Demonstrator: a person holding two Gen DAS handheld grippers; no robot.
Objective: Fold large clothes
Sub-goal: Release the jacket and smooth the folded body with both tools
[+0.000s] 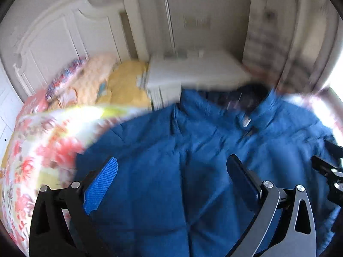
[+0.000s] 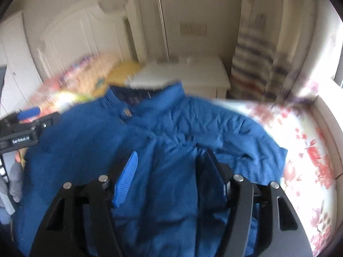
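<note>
A blue padded jacket [image 1: 193, 160] lies spread on the floral bedspread [image 1: 42, 145], collar toward twelve o'clock. The left gripper [image 1: 173, 171] and right gripper [image 2: 169, 167] both hang released above it, jaws wide apart, with the white bedside cabinet [image 1: 193, 70] beyond at twelve.

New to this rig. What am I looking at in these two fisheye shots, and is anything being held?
No robot arm here: a person carries a two-finger gripper in each hand, each with its own fisheye camera looking forward along the fingers. One picture is from the left gripper, the other from the right gripper. Both hang with jaws apart over a blue padded jacket spread on a bed with a floral bedspread, collar toward the white nightstand. Neither seems to grip anything, though motion blur makes this hard to confirm. The left gripper also shows at the right view's left edge.
</note>
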